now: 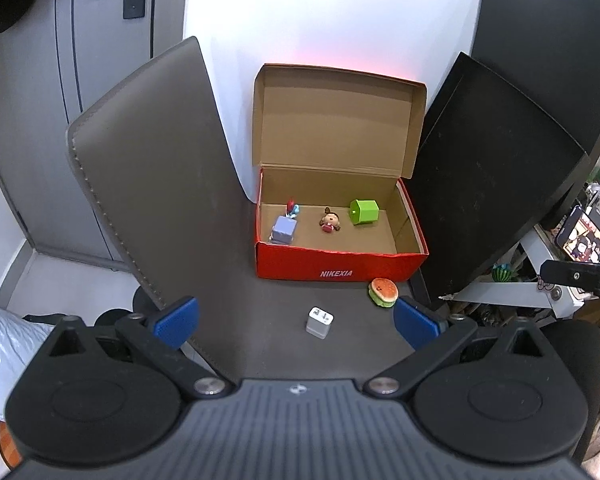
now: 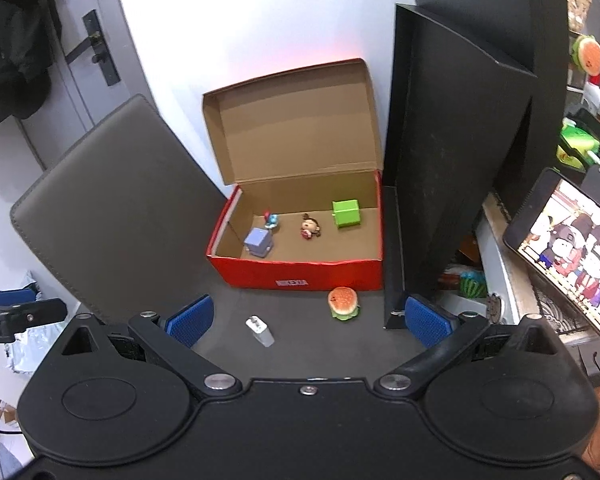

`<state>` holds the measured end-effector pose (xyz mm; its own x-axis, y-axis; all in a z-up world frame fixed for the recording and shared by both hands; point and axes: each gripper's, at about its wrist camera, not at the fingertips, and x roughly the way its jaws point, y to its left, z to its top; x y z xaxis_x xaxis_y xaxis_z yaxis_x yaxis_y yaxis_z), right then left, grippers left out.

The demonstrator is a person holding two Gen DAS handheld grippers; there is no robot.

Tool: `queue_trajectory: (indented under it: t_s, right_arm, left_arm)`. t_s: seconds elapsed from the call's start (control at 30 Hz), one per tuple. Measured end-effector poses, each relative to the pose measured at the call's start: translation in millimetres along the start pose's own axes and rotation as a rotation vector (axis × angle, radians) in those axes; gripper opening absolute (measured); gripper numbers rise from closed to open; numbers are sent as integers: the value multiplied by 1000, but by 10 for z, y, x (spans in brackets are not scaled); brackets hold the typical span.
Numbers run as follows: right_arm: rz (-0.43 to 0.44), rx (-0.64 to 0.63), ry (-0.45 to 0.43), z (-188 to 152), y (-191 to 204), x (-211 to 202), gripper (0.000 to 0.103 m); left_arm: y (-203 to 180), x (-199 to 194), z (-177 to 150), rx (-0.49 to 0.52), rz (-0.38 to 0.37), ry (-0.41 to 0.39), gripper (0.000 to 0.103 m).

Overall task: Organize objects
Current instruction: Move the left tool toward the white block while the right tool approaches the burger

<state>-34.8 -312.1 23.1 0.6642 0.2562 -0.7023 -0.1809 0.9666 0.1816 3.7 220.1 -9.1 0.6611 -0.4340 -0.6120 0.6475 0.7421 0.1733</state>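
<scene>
An open red shoebox (image 1: 340, 266) (image 2: 300, 276) stands against the wall on a dark desk mat. Inside lie a green cube (image 1: 364, 211) (image 2: 345, 213), a small doll (image 1: 330, 221) (image 2: 310, 227), a lilac cube (image 1: 284, 230) (image 2: 258, 242) and a tiny blue and red figure (image 1: 292, 209) (image 2: 271, 220). In front of the box, a toy burger (image 1: 383, 292) (image 2: 343, 303) and a white charger plug (image 1: 319, 322) (image 2: 260, 331) rest on the mat. My left gripper (image 1: 296, 322) hovers open over the plug. My right gripper (image 2: 310, 320) is open, with plug and burger between its blue pads.
The grey mat (image 1: 148, 184) (image 2: 112, 200) hangs over the table's left edge. A black monitor (image 1: 500, 168) (image 2: 460, 160) stands right of the box. A phone (image 2: 568, 248) with a lit screen and shelf clutter sit at far right. A door (image 1: 100, 40) is at back left.
</scene>
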Motion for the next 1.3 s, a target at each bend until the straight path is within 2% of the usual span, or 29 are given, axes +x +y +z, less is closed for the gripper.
queue_trajectory:
  t_s: [0.33,0.67,1.3]
  right_arm:
    - [-2,-14,13,-57,-1,229,103]
    - [-6,-25,48,-36,31,667,101]
    - [23,-30,84,-44,-140,1320,85]
  left_arm:
    - [-20,372,1,-38,5,54,103]
    - [27,811,43,-78,33,103,103]
    - [-41,1536,38,-129,29,210,102]
